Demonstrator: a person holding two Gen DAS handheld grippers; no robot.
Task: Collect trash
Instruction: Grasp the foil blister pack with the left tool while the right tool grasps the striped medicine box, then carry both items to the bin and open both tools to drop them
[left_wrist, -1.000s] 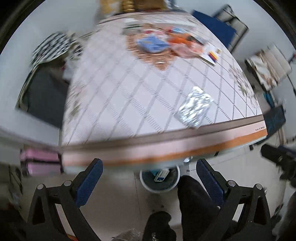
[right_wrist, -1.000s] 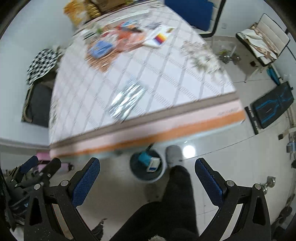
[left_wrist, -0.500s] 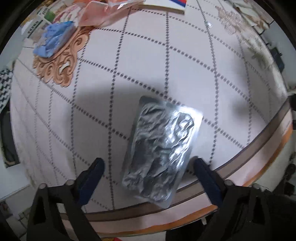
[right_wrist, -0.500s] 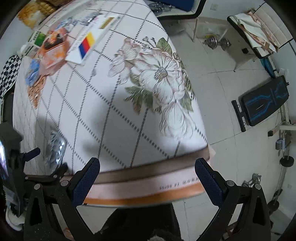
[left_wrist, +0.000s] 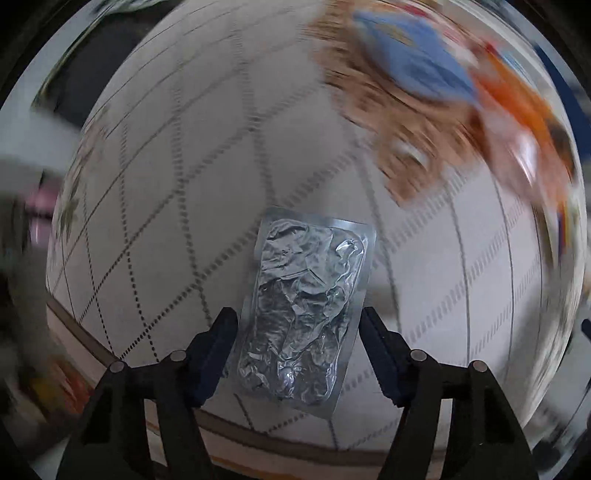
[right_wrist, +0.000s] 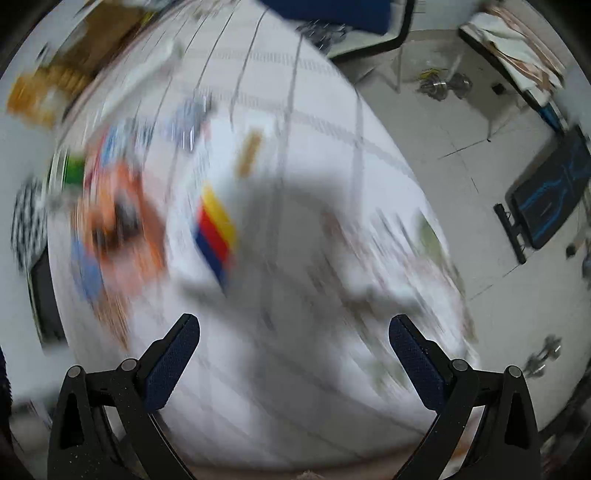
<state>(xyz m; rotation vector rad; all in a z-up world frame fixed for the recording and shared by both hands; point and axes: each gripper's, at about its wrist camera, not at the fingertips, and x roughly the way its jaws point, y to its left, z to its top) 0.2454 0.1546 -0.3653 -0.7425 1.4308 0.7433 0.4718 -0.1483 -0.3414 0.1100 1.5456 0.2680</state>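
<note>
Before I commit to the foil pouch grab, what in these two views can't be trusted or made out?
- Left wrist view: the foil pouch is sharp between the closing left gripper, but the blue and orange litter beyond it is smeared by motion.
- Right wrist view: everything on the tablecloth is blurred; the striped card is unreadable. The right gripper holds nothing.
- No bin appears in either view.

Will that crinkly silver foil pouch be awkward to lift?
Probably light and floppy: the foil pouch lies flat and wrinkled on the tablecloth. Its shiny film may slip as the left gripper jaws close around it.
</note>
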